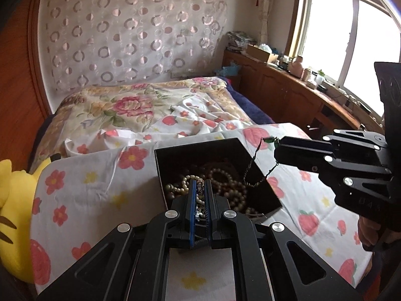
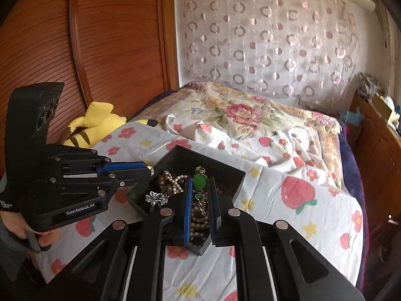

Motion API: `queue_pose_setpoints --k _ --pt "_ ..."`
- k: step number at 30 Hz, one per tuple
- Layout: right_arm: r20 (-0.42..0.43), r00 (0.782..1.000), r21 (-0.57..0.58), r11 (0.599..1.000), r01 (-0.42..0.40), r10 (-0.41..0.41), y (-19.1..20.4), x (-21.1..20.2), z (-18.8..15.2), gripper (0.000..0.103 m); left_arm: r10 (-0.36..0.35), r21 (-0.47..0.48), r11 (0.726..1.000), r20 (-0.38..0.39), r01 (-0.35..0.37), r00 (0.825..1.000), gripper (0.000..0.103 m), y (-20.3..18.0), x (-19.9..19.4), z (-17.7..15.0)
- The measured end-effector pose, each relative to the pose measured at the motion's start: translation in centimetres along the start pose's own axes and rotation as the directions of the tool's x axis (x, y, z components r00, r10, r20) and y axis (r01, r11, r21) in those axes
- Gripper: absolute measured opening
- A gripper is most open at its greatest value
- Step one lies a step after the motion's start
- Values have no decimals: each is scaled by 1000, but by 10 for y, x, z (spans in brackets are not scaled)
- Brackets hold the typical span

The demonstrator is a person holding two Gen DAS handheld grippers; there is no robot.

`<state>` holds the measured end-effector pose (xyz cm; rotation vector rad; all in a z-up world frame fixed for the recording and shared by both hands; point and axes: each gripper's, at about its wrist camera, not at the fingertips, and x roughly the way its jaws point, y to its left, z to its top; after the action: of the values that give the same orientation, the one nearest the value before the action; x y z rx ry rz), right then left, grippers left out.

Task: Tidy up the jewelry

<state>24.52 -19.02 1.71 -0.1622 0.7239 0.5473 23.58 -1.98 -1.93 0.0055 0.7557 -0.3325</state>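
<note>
A black open box [image 1: 260,195] of jewelry sits on a flower-print cloth; it also shows in the right wrist view [image 2: 225,170]. Pearl strands [image 1: 225,180] fill it. My left gripper [image 1: 199,184] is shut on a silver piece [image 1: 199,183] above the box; in the right wrist view it [image 2: 150,170] comes in from the left. My right gripper [image 2: 199,183] is shut on a green pendant [image 2: 199,182], whose dark chain [image 1: 253,165] hangs into the box. It [image 1: 277,145] enters the left wrist view from the right. A silver ornament [image 2: 156,198] lies in the box.
The cloth-covered board [image 1: 95,190] lies on a bed with a floral quilt [image 1: 140,107]. A yellow plush toy [image 2: 95,123] lies at the left by the wooden wardrobe [image 2: 100,37]. A wooden counter [image 1: 300,92] with clutter runs under the window.
</note>
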Motion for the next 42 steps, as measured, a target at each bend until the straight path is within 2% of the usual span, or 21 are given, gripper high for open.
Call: queue_pose_setpoints --k 2,3,5,6,8,10,15,19,21,27,33,38,42 --pt "-3 1000 19 1000 -8 8 -2 5 -3 14 5 -13 1000 1 -5 1000 5 1 4 -1" --pt "-6 1000 25 1000 -5 5 -2 7 -4 19 10 -17 1000 2 -10 1000 9 1 6 -2" --pt "-12 1000 26 1000 7 -7 -3 10 -8 31 17 -19 1000 -1 -17 1000 23 2 8 -3" --pt "-13 1000 24 1000 9 -9 -2 11 -10 32 24 -21 999 3 -24 1000 35 2 8 -3" --pt "-8 1000 24 1000 13 -13 -3 10 -14 32 32 -30 999 16 -31 999 39 3 5 -4" --pt "0 1000 32 999 26 -26 -3 6 -17 33 36 -39 999 25 -35 999 52 4 1 -6" --pt "59 996 41 997 68 -71 0 -17 -30 53 100 -36 995 84 -97 991 82 1 -22 -15" --pt "113 989 62 994 87 -94 2 -40 -42 69 156 -33 988 160 -153 975 95 -8 -51 -28" --pt "144 985 90 992 85 -98 2 -53 -49 86 167 -33 986 193 -164 967 95 -11 -66 -34" --pt "207 969 143 984 105 -134 10 -84 -72 101 187 -35 982 233 -184 954 95 -20 -99 -57" --pt "245 952 173 974 144 -184 25 -112 -99 101 234 -51 972 245 -228 941 95 -26 -124 -79" --pt "276 934 211 962 173 -228 33 -132 -121 101 246 -85 969 242 -232 939 95 -25 -138 -96" --pt "284 928 227 957 181 -243 36 -138 -129 101 273 -95 962 237 -258 932 95 -24 -143 -106"
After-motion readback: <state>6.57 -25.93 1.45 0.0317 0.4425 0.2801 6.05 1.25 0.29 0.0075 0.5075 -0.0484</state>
